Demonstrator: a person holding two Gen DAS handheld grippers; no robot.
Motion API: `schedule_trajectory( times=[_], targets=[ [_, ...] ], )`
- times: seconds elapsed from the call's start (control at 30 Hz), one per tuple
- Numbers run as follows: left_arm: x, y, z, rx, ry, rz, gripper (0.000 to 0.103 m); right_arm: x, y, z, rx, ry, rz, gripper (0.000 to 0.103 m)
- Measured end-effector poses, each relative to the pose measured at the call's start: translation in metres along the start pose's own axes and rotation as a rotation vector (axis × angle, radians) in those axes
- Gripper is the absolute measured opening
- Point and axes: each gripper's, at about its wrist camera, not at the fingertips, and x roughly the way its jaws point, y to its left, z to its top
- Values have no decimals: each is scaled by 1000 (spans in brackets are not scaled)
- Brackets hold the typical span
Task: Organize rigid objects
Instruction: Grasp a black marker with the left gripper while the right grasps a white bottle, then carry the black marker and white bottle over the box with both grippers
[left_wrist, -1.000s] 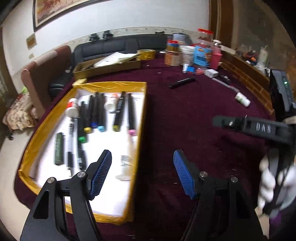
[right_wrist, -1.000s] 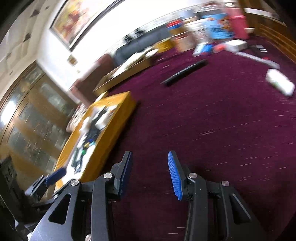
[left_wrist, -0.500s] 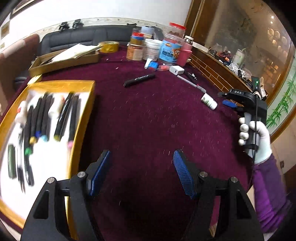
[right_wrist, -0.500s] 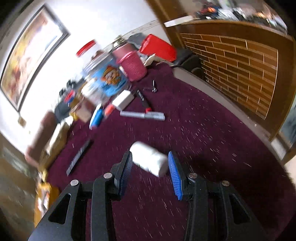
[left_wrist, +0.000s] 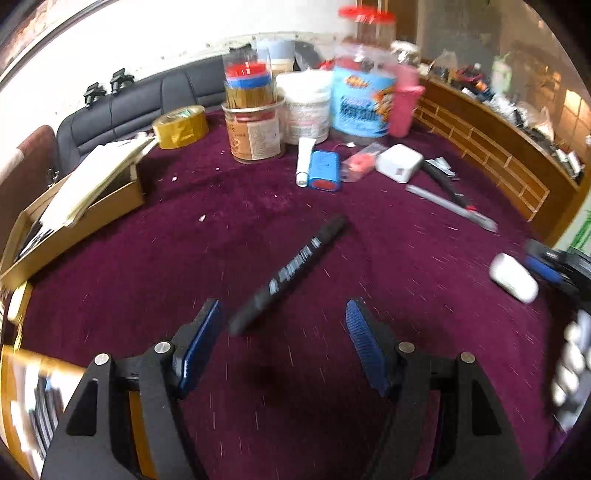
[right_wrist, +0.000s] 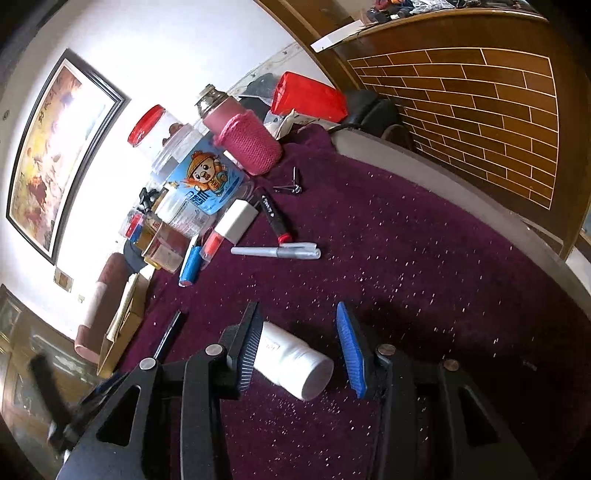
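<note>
A black marker (left_wrist: 291, 267) lies slanted on the purple cloth, its near end just ahead of my left gripper (left_wrist: 282, 332), which is open and holds nothing. A small white bottle (right_wrist: 291, 360) lies on its side between the fingers of my right gripper (right_wrist: 301, 347). Its jaws are opening: the left pad is close against the bottle, the right pad stands clear of it. The left wrist view shows the same bottle (left_wrist: 513, 277) at the far right. The yellow tray (left_wrist: 14, 369) with sorted pens shows at the bottom left edge.
Jars, a tub and a pink-sleeved bottle (left_wrist: 404, 99) crowd the table's back. Before them lie a blue battery pack (left_wrist: 323, 170), a white adapter (left_wrist: 399, 166), a silver pen (right_wrist: 275, 252) and a red-tipped marker (right_wrist: 275, 218). A cardboard box (left_wrist: 74, 218) and tape roll (left_wrist: 181, 125) stand left.
My left gripper swept right from the yellow tray to the black marker. My right gripper swung to the white bottle, which now lies between its slightly wider jaws.
</note>
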Motion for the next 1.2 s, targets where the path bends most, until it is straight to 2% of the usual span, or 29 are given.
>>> schedule_trajectory(
  times=[0.17, 0.23, 0.27, 0.33, 0.37, 0.4, 0.47, 0.57, 0.7, 0.87, 0.97, 1.2],
  targets=[
    [55, -6, 14, 57, 86, 18, 71, 8, 0, 2, -6, 35, 6, 42],
    [54, -6, 14, 29, 69, -17, 59, 13, 2, 1, -20, 57, 9, 42],
    [51, -6, 13, 14, 68, -54, 42, 15, 4, 0, -30, 67, 9, 42],
    [46, -10, 10, 30, 63, -39, 21, 20, 10, -3, -60, 90, 9, 42],
    [43, -12, 7, 38, 68, -48, 14, 24, 14, -5, -83, 108, 13, 46],
    [40, -13, 4, 38, 73, -48, 14, 27, 17, -7, -103, 123, 12, 51],
    [32, -14, -7, 44, 85, -47, 14, 31, 29, -14, -181, 134, -14, 53],
    [16, -14, -25, 39, 99, -53, 13, 34, 44, -25, -290, 126, -72, 53],
    [-15, -11, -52, -6, 100, -102, 13, 36, 56, -36, -396, 121, -123, 53],
    [-58, -6, -93, -98, 99, -142, 13, 36, 55, -37, -402, 121, -116, 51],
    [-84, -5, -118, -146, 80, -167, 13, 36, 52, -35, -381, 114, -121, 33],
    [-144, 4, -157, -218, -60, -179, 14, 33, 49, -35, -358, 102, -119, 32]
  ],
)
